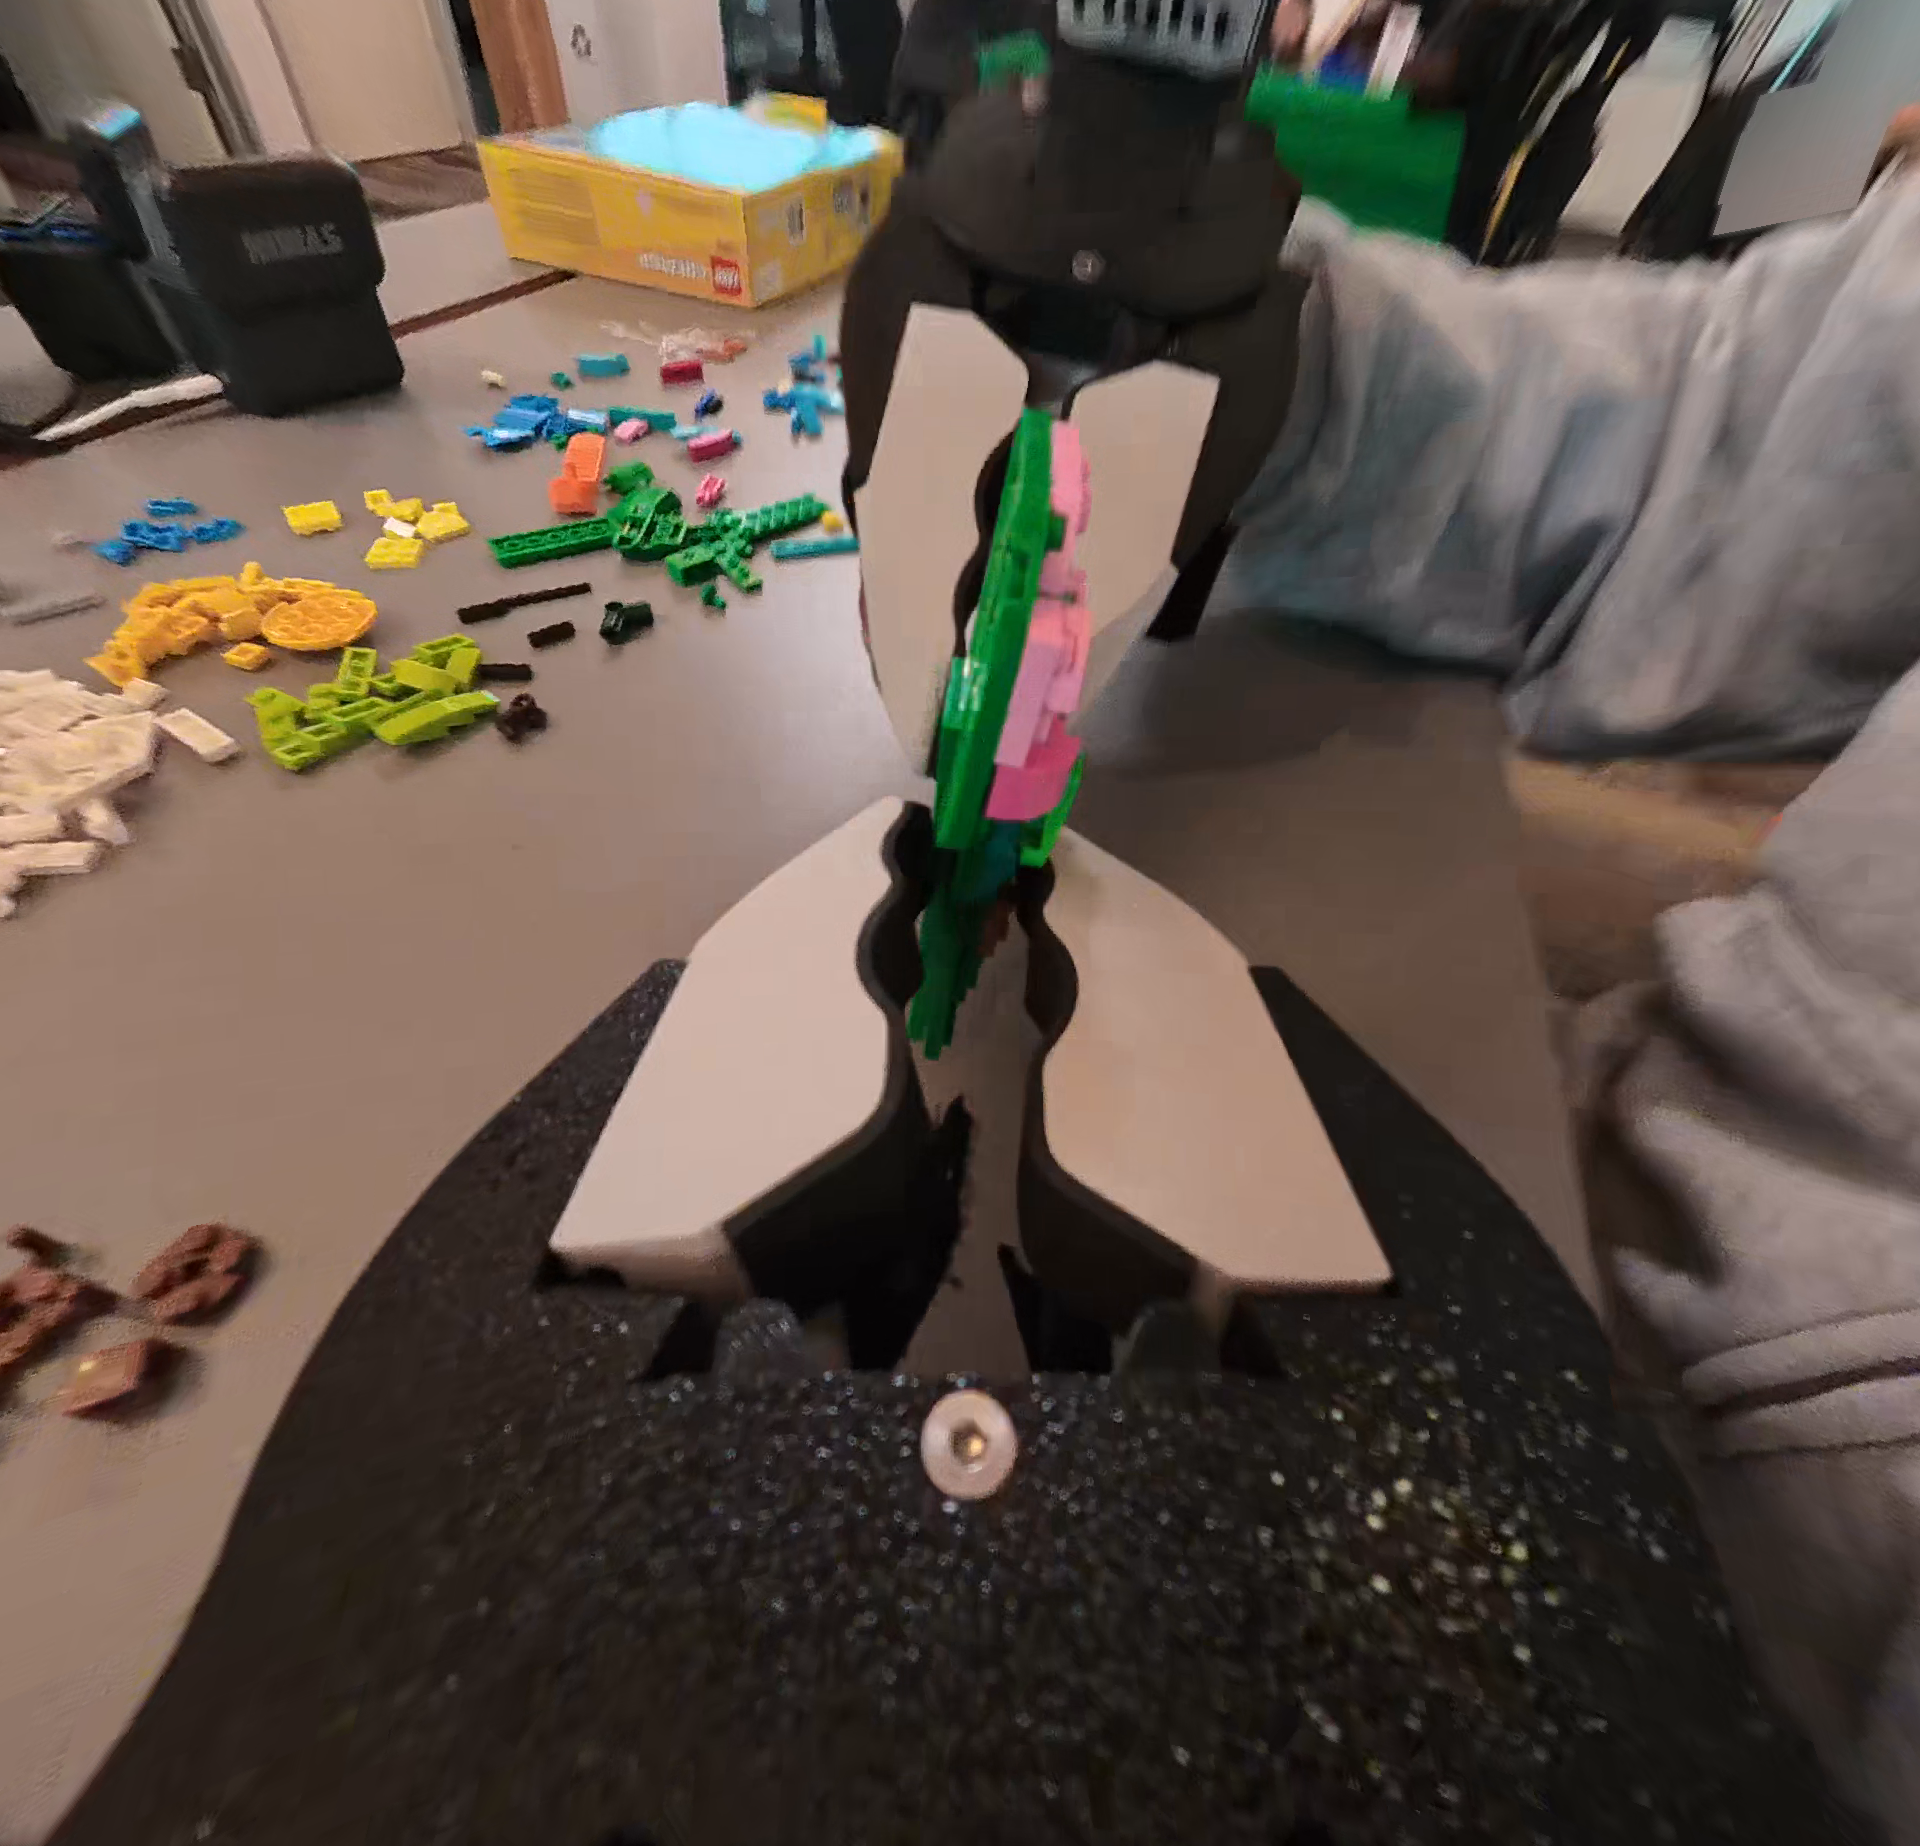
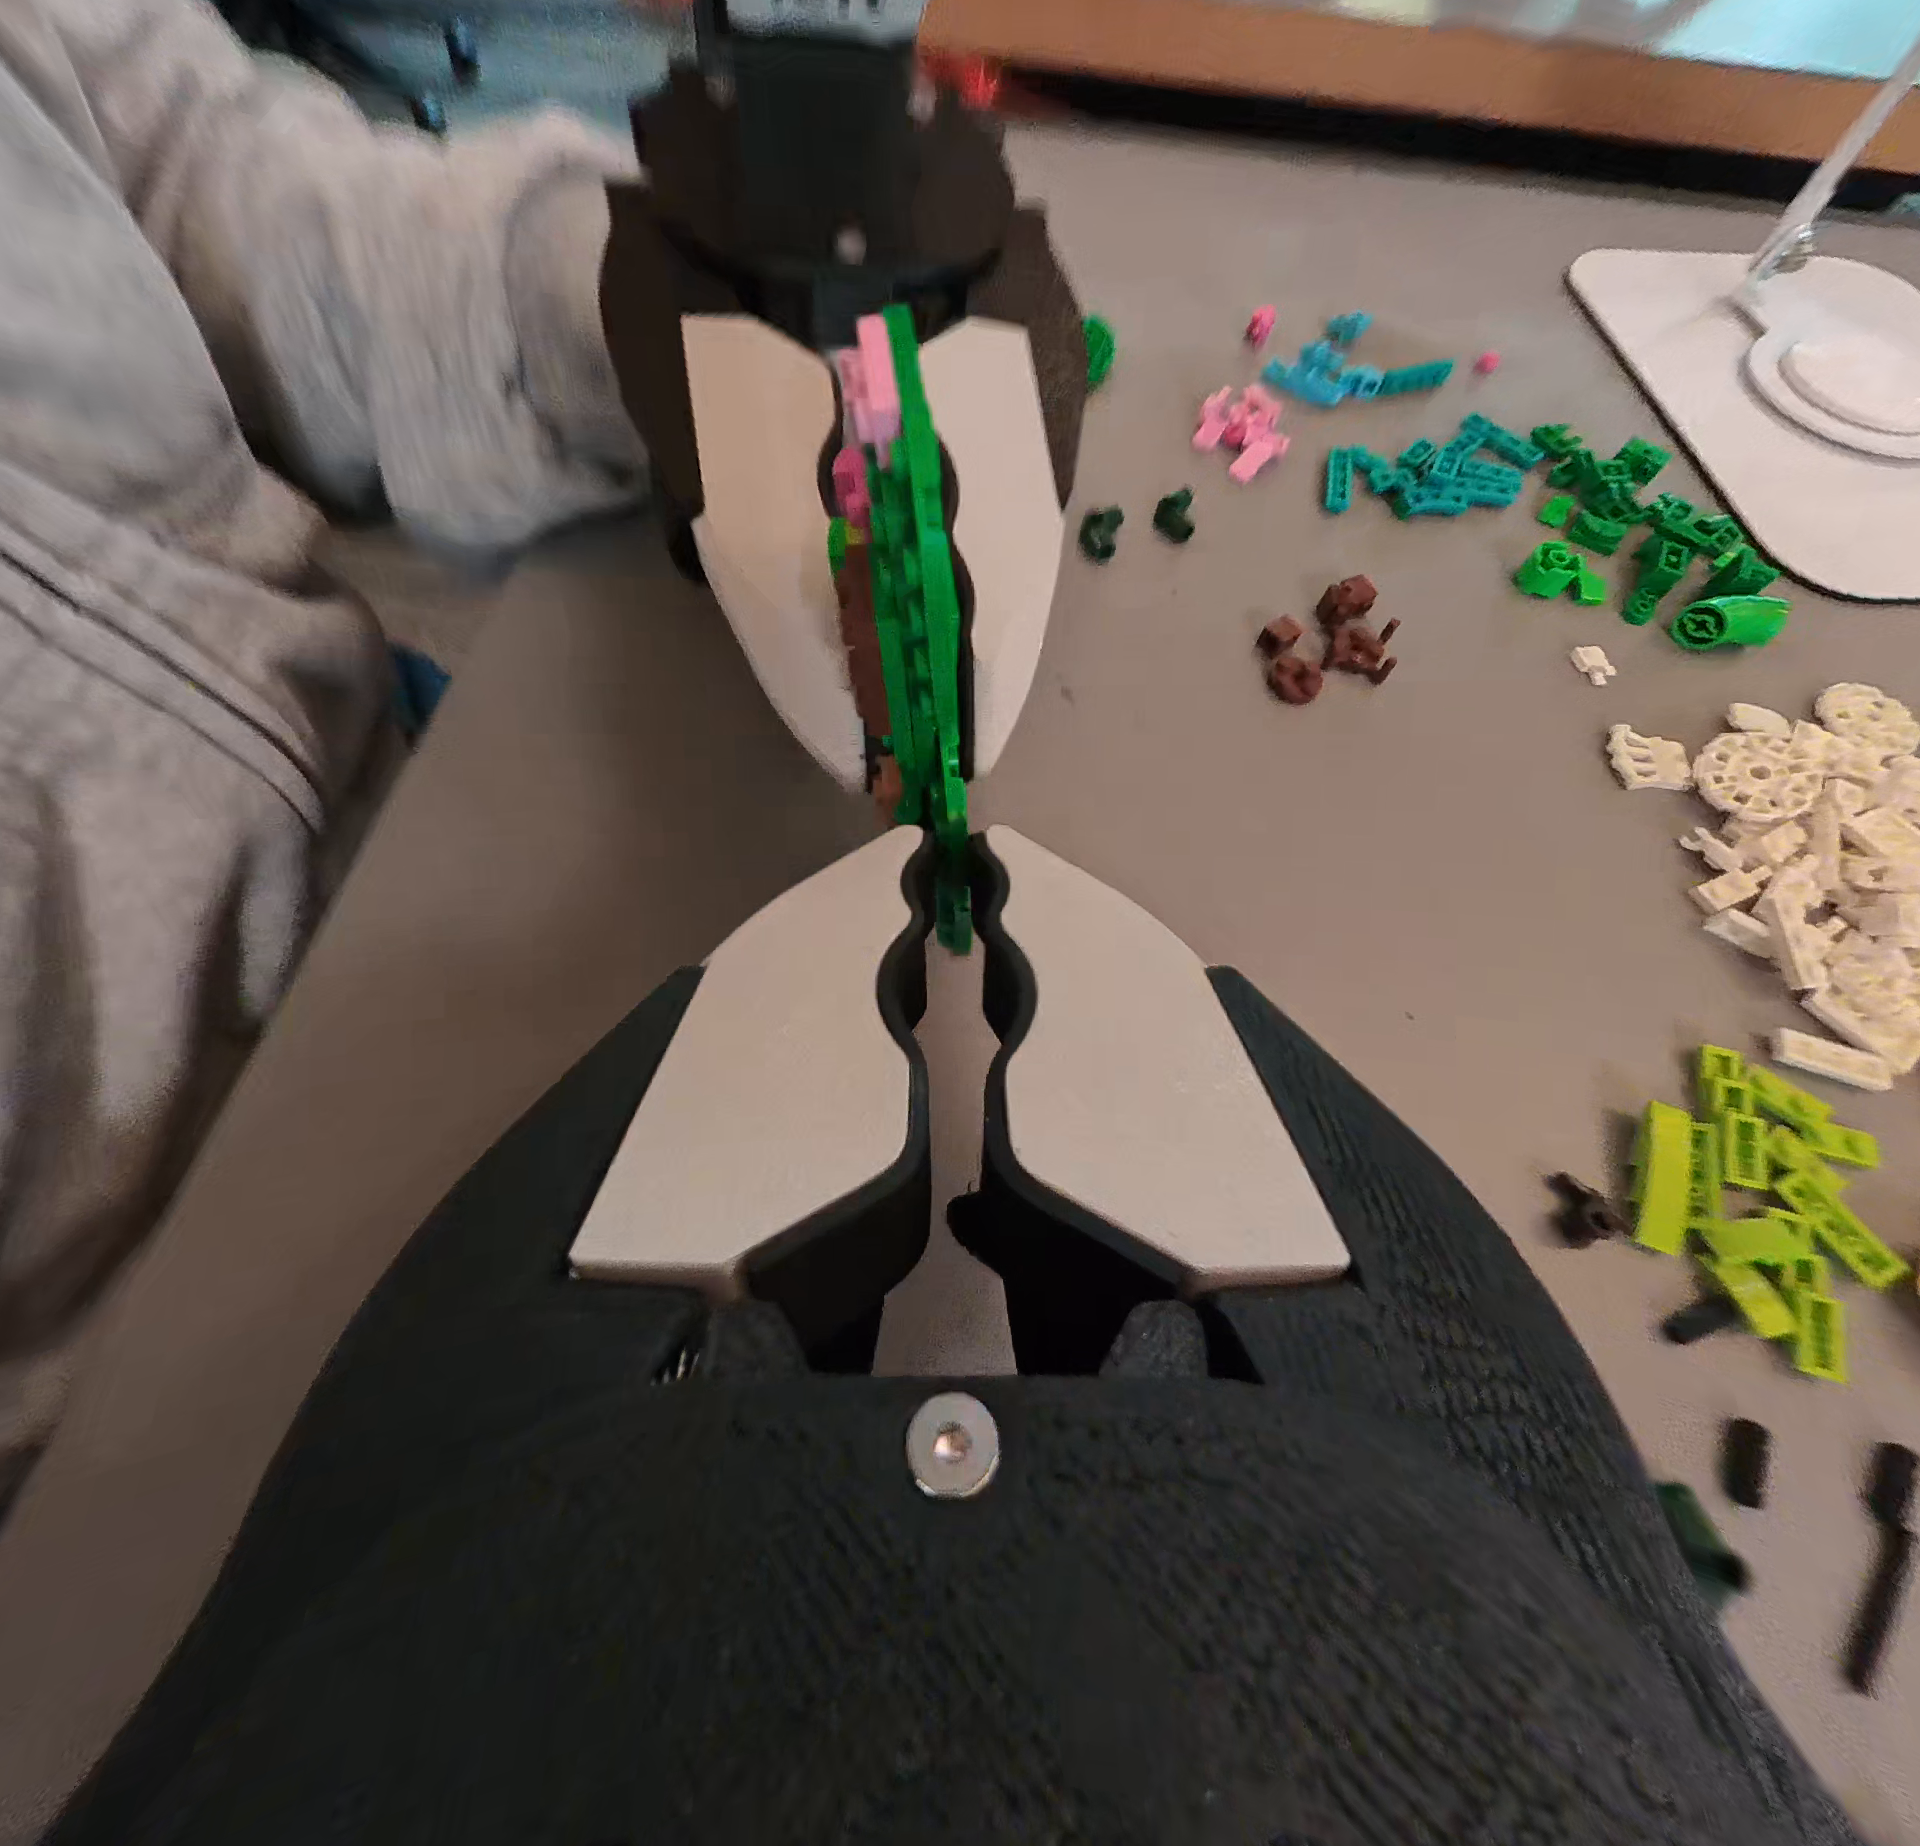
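A flat green brick assembly (image 1: 987, 633) with pink bricks (image 1: 1049, 674) on one face is held edge-on above the grey table, between two grippers that face each other. My left gripper (image 1: 971, 846) is shut on its near end. My right gripper (image 1: 1003, 747) comes from the far side, and the assembly lies between its fingers. In the right wrist view, my right gripper (image 2: 951, 846) is shut on the thin green edge of the assembly (image 2: 914, 570). There the left gripper (image 2: 914, 773) grips the far end, where brown bricks (image 2: 857, 633) show.
Loose bricks lie sorted by colour on the table (image 1: 520, 965): green (image 1: 665, 539), lime (image 1: 384, 700), yellow (image 1: 229, 622), white (image 1: 62, 757), brown (image 1: 156, 1287). A yellow box (image 1: 675, 207) and a black case (image 1: 281, 279) stand behind. Grey sleeves (image 1: 1558, 466) are at the right. A white stand base (image 2: 1766, 383) is at the far right.
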The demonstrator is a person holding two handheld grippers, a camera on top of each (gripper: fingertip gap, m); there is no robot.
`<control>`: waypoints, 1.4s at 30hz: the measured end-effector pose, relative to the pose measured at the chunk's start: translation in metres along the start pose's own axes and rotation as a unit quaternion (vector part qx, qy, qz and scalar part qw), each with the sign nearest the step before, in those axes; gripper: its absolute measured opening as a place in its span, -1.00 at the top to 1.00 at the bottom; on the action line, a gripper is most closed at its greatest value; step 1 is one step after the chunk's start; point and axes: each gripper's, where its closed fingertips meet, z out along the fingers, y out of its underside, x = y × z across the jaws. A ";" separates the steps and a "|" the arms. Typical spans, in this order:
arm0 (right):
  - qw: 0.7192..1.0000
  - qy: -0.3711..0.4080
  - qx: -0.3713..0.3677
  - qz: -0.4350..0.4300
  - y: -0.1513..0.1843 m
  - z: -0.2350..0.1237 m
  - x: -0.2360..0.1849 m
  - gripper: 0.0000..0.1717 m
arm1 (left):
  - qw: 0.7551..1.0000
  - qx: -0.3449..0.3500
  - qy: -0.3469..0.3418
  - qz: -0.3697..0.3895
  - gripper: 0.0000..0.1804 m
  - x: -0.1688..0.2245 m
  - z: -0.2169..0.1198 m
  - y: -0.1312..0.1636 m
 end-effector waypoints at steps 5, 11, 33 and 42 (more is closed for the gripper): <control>0.990 -0.020 0.101 0.093 -0.025 -0.007 -0.004 0.95 | 0.991 0.083 0.066 -0.085 0.83 0.007 -0.012 -0.024; 0.976 -0.064 0.172 0.116 -0.049 -0.016 -0.021 0.96 | 0.964 0.149 0.167 -0.143 0.84 0.025 -0.025 -0.043; 0.948 -0.054 0.252 0.189 -0.072 -0.025 -0.007 0.55 | 0.972 0.101 0.138 -0.158 0.84 0.023 -0.018 -0.034; 0.975 0.086 0.189 0.075 -0.063 -0.031 0.010 0.60 | 0.995 0.045 0.013 -0.093 0.83 0.005 -0.011 -0.025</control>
